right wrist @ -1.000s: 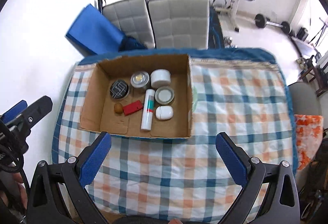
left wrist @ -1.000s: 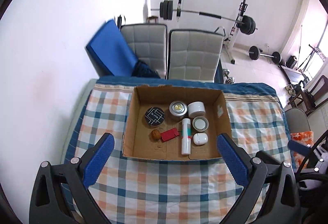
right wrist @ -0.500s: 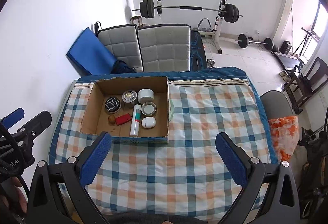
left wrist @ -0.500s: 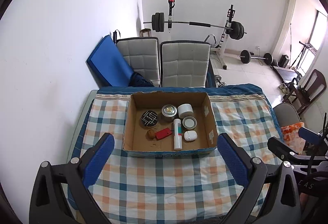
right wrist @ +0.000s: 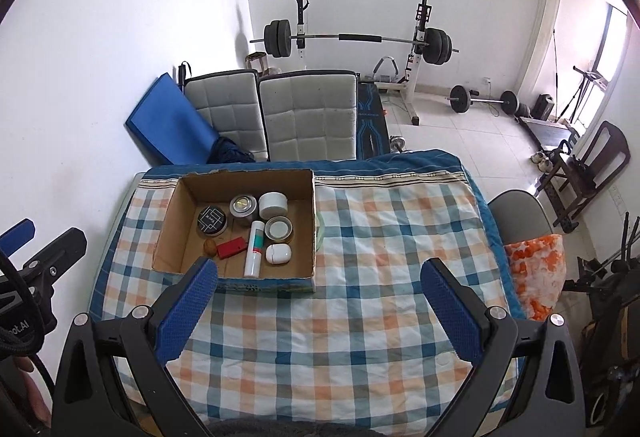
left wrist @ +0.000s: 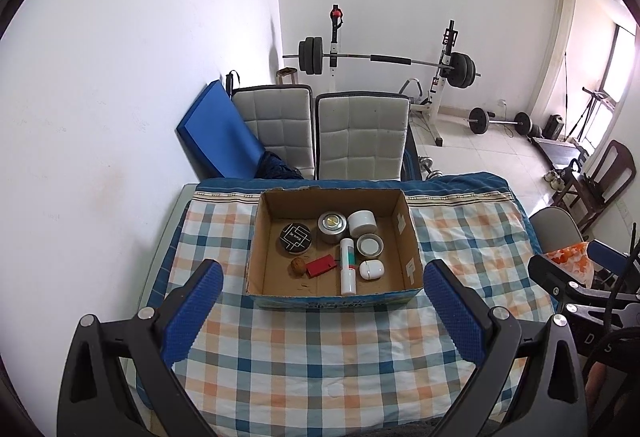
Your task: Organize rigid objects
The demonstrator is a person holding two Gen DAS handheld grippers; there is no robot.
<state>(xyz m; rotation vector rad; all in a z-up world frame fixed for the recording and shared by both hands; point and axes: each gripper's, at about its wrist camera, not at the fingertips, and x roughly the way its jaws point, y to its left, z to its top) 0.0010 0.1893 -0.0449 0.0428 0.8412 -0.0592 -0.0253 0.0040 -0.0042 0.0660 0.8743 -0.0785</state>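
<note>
A cardboard box (left wrist: 408,241) sits on the far left part of a table covered with a checked cloth (left wrist: 320,349), its top open. Inside it, toward the back, a black round tin (left wrist: 295,237) lies beside a silver tin (left wrist: 331,227) and a white jar (left wrist: 362,223). Just in front of the jar is a round lid-like dish (left wrist: 370,245). A white tube with a green band (left wrist: 348,265) lies lengthwise, pointing toward the box's near wall, with a small white case (left wrist: 371,269) just to its right. Left of the tube are a red block (left wrist: 320,265) and a small brown nut-like ball (left wrist: 297,265), close together.

The left gripper (left wrist: 324,311) hovers above the near side of the cloth, its blue-padded jaws spread wide and holding nothing. The right gripper (right wrist: 320,307) hangs the same way, wide apart and empty, with one blue pad overlapping the box's near left corner in its own view.

Behind the table stand two grey padded chairs (left wrist: 360,137), a blue mat (left wrist: 218,133) leaning on the wall, and a barbell rack (left wrist: 384,59).
</note>
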